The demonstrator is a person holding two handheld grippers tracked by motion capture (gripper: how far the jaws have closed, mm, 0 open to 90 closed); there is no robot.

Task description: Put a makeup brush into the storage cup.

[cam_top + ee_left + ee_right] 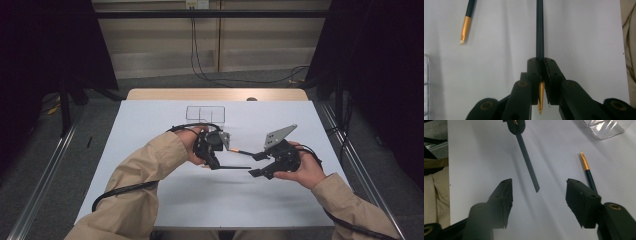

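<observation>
Above the middle of the white worktop [150, 200], the left hand-held gripper [216, 161] is clamped tight on a dark slim brush [540, 30]. In the left gripper view the handle runs straight out from between the pressed jaws, while the gold ferrule and pointed tip poke back behind them. In the high view the handle reaches level toward the right hand-held gripper [257, 165], which faces it from the right. The right gripper's jaws stand partly apart with nothing gripped; in the right gripper view the free end of the held brush's handle hangs in the gap ahead of them, touching neither pad. A second brush [587, 171] with a gold ferrule and pale bristles lies flat on the worktop just beyond the right jaw. A clear plastic tray [604, 128] sits farther off, near the worktop's far side.
</observation>
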